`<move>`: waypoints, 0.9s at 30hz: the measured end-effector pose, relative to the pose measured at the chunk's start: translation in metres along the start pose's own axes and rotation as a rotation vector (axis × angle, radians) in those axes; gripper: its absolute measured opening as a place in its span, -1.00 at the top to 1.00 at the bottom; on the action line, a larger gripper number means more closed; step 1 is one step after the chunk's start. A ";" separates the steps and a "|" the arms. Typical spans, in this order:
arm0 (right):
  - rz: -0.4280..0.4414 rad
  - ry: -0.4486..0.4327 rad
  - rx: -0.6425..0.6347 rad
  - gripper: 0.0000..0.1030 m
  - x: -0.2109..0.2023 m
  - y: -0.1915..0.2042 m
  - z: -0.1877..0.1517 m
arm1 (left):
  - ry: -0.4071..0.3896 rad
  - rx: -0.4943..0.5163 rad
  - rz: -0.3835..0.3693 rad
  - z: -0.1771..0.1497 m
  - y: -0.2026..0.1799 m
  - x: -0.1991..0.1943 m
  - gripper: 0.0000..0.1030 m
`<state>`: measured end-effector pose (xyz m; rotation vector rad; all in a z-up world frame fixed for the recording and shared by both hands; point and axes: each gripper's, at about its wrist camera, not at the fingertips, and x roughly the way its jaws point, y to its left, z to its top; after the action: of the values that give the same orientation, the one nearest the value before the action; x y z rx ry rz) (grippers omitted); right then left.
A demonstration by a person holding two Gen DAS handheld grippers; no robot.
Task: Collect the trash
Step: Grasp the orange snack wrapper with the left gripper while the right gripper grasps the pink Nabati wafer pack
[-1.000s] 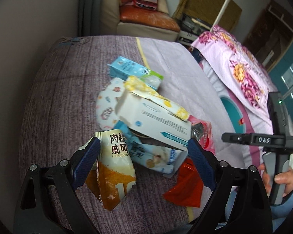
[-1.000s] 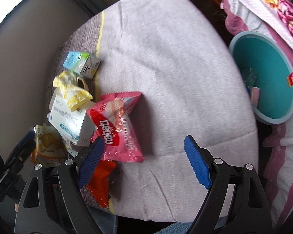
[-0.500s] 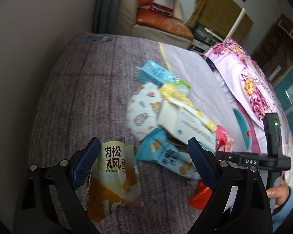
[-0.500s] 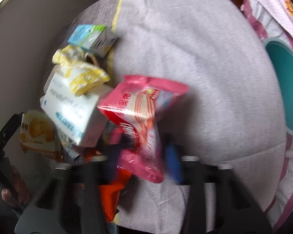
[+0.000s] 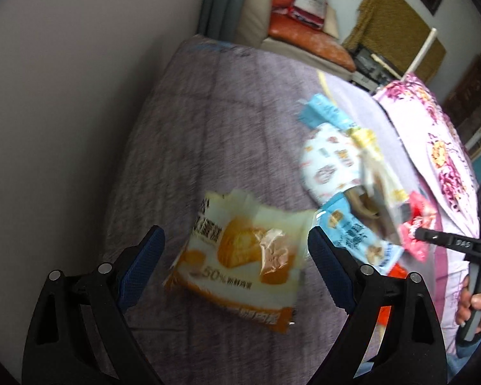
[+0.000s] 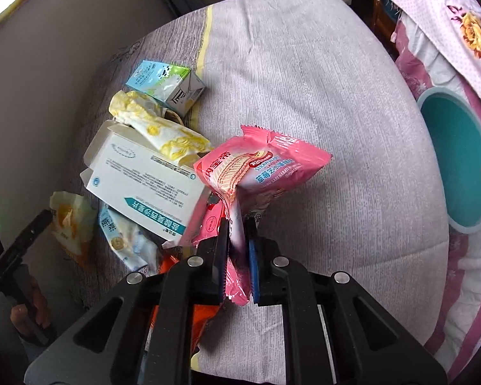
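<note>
The bed (image 6: 304, 73), covered in a grey-purple quilt, carried the whole pile of trash, and every place below is given from the white medicine box (image 6: 144, 189) in the middle of that pile. A teal basin (image 6: 455, 166) sat well to the right of the box, off the bed's edge, against a floral pink blanket (image 6: 458, 32).

Just right of the box, the right hand-held gripper (image 6: 237, 250) was clamped shut on the lower edge of a pink wafer packet (image 6: 256, 173), whose upper part stood up above the quilt. Left of the box, the left hand-held gripper (image 5: 234, 256) was spread wide, with an orange cake wrapper (image 5: 240, 256) between its fingers; the blur left it unclear whether either finger touched the wrapper.

A yellow-patterned crumpled wrapper (image 6: 157, 128) lay on the box's top edge. Beyond that stood a small blue-green milk carton (image 6: 163, 83). A light-blue snack packet (image 6: 125, 240) poked out from under the box's near side, and an orange-red wrapper (image 6: 170, 263) lay beneath the right gripper.
</note>
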<state>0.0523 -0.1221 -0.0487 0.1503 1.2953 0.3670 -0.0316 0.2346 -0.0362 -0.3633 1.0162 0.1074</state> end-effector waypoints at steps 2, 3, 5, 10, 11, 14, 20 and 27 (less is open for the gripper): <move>-0.003 0.001 0.003 0.79 0.003 0.003 0.002 | 0.018 -0.040 -0.011 -0.005 0.011 0.003 -0.77; -0.003 0.002 0.006 0.79 0.003 0.003 0.001 | 0.026 -0.052 -0.012 -0.008 0.015 0.005 -0.77; -0.003 0.003 0.008 0.79 0.004 0.004 0.001 | 0.036 -0.064 0.001 -0.013 0.022 0.011 -0.77; -0.004 0.004 0.012 0.79 0.002 0.002 -0.001 | 0.061 -0.065 -0.016 -0.021 0.029 0.024 -0.77; -0.005 0.002 0.014 0.79 0.001 0.001 -0.002 | 0.052 -0.050 -0.037 -0.024 0.027 0.024 -0.76; -0.010 -0.004 0.017 0.79 0.000 0.000 0.000 | 0.038 -0.009 -0.050 -0.029 0.018 0.024 -0.24; -0.009 -0.027 0.009 0.79 -0.006 -0.001 0.000 | -0.001 0.037 -0.042 -0.031 -0.004 0.012 0.53; -0.008 -0.078 0.032 0.79 -0.022 -0.014 0.006 | -0.063 0.025 -0.052 -0.013 -0.024 -0.016 0.54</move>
<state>0.0556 -0.1417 -0.0313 0.1848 1.2245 0.3306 -0.0445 0.2091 -0.0231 -0.3610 0.9445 0.0593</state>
